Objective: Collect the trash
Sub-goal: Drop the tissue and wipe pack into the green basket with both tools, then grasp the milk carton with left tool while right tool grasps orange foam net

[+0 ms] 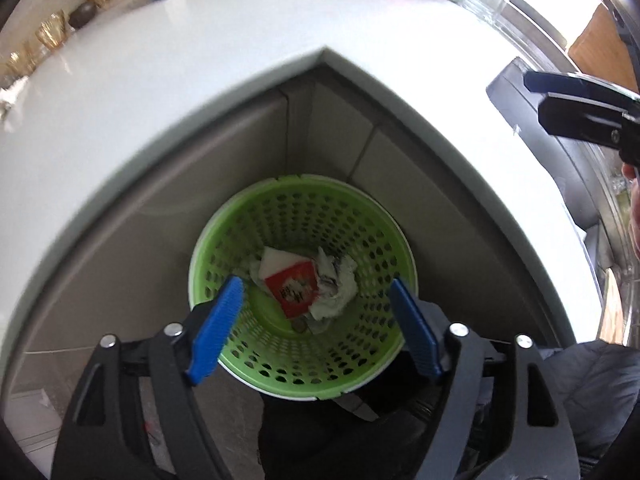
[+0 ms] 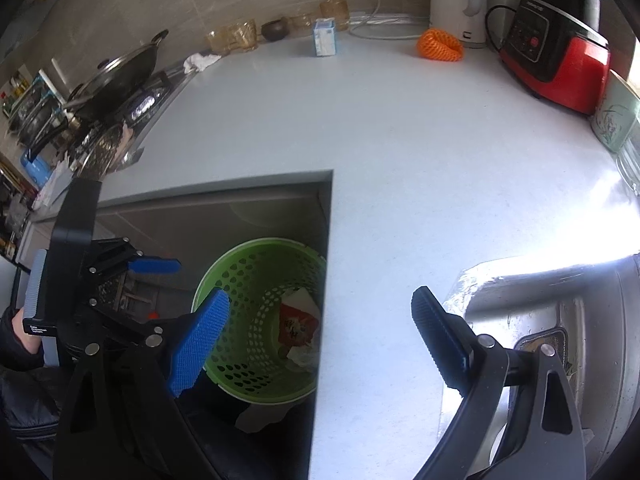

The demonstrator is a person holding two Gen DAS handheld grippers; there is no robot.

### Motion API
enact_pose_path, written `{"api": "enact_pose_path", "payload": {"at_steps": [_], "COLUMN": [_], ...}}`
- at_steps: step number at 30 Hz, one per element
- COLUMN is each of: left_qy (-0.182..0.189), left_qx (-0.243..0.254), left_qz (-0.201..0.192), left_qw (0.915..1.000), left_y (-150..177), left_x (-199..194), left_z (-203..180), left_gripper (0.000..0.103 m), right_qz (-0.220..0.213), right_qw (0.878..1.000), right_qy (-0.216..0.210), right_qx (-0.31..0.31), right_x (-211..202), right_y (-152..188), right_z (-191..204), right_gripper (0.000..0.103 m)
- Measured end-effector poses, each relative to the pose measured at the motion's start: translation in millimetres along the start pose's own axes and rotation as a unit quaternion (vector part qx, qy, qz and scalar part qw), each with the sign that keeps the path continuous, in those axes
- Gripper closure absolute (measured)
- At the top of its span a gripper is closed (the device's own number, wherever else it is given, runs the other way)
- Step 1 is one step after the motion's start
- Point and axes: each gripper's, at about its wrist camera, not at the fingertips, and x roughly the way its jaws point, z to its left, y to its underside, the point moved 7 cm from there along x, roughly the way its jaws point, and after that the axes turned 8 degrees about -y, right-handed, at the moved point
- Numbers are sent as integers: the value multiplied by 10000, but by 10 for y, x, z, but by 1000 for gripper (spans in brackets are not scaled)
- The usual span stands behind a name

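Observation:
A green perforated waste basket [image 1: 304, 224] stands on the floor in the inner corner of the white counter [image 1: 160, 92]. Inside lie a red and white wrapper [image 1: 294, 288] and crumpled pale paper [image 1: 336, 284]. My left gripper [image 1: 316, 316] hangs open and empty right above the basket. My right gripper [image 2: 320, 336] is open and empty over the counter edge [image 2: 400, 240], beside the basket [image 2: 256, 280]. On the counter remain a small milk carton [image 2: 324, 37], an orange foam net [image 2: 439, 45] and a crumpled white tissue [image 2: 200, 62].
A red and black cooker [image 2: 556, 60] and a white kettle [image 2: 460, 0] stand at the back right. Glass cups [image 2: 236, 36] and a dark bowl [image 2: 275, 30] line the wall. A stove with a wok [image 2: 120, 76] is left; a steel sink [image 2: 560, 320] is right.

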Motion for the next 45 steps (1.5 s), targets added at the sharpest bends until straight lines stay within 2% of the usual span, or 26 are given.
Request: {"api": "enact_pose_path", "payload": {"at_steps": [4,6,14,18,24,30,33,39,45], "left_qy": [-174,-298,-708,-609,-772,-1086,-1018,-977,-1013], "left_qx": [-255,-373,-763,-950,-1476,-1693,-1790,-2004,-2191], "left_qz": [-272,-404,-1093,-1424,-1545,-1501,-1443,-1388,-1200], "left_qw": [9992,9980,9885,9834,9739,9680,9679,9649,9630], "left_y": [-263,-387,-1161,-1637,-2354,-3082,-3429,-3985,-4284], "left_x": [-168,-257,-642,-748,-534,-150,89,521,921], "left_z": [110,176,494,739,1227,1647,1812,1979,2094], "left_gripper": [20,13,8,8,8,8,8,8,8], "right_qz": [-226,-384,-929,-1230,-1669,-1785,-1821,-1845,-1750], "right_qw": [9997,9992,9957,9922,9843,9786,9757,9700,9653], "right_qy": [1,0,7,210,568,964,1070,1303,1487], "right_qx": [43,51,-32,-62,62,342,584,901,1247], "right_x": [-85,-142,-303,-334,-191,151,357,729,1081], "right_y": [-86,-157,-586,-911,-1532,-2095,-2380,-2865,-3222], "right_z": [-81,-125,-248,-270,-378,-615,-801,-1180,-1608], "right_gripper": [11,10,7,6,3,2,2,2,2]}}
